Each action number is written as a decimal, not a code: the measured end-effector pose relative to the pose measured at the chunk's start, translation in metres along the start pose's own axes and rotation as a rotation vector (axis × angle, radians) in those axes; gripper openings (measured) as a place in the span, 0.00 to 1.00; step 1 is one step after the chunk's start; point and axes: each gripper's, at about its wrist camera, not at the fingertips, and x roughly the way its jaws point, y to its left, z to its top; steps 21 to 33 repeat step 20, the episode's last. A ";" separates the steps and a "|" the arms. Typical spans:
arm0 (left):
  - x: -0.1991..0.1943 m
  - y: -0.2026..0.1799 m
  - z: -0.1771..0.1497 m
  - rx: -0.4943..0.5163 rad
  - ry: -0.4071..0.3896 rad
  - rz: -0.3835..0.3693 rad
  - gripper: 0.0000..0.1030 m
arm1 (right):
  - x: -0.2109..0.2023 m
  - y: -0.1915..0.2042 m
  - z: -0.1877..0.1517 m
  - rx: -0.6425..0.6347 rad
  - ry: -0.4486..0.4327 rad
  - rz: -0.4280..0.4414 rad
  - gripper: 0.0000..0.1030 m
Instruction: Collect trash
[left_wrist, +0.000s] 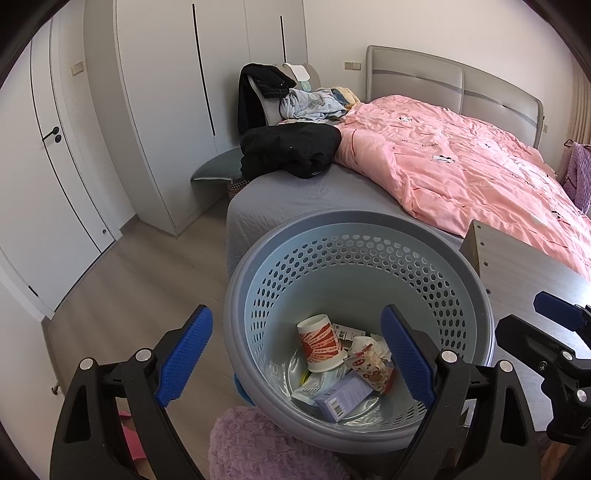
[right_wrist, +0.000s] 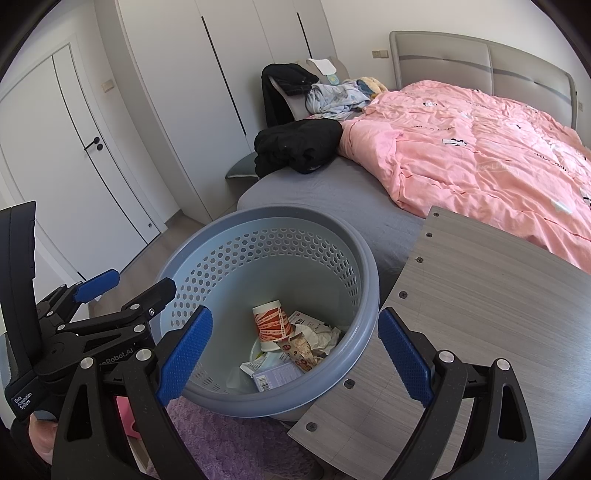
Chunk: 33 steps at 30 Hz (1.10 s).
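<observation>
A blue perforated waste basket (left_wrist: 280, 266) stands on the floor by the bed; it also shows in the right wrist view (right_wrist: 236, 254). Inside lie a red-and-white paper cup (left_wrist: 320, 343), a purple box (left_wrist: 343, 400), snack wrappers (left_wrist: 371, 363) and crumpled paper. The cup (right_wrist: 271, 325) and box (right_wrist: 275, 376) show in the right wrist view too. My left gripper (left_wrist: 297, 356) is open and empty above the basket's near rim. My right gripper (right_wrist: 295, 356) is open and empty, over the basket's right rim and the table edge. The left gripper (right_wrist: 125, 282) shows at the left of the right wrist view.
A grey wood-grain table (right_wrist: 480, 306) stands right of the basket. A bed with a pink quilt (left_wrist: 461, 166) and black clothes (left_wrist: 291, 149) lies behind. A purple fluffy rug (left_wrist: 251, 443) is under the basket. White wardrobes (left_wrist: 166, 110) and a door (left_wrist: 48, 177) stand at the left.
</observation>
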 end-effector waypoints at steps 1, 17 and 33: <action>0.000 0.000 0.000 -0.001 0.000 0.001 0.86 | 0.000 0.000 0.000 0.000 0.000 0.000 0.87; -0.001 0.001 0.001 -0.003 -0.008 0.018 0.86 | 0.000 0.001 0.000 0.000 0.000 0.000 0.87; -0.001 0.001 0.001 -0.002 -0.010 0.019 0.86 | 0.001 0.001 0.000 0.000 0.001 0.000 0.87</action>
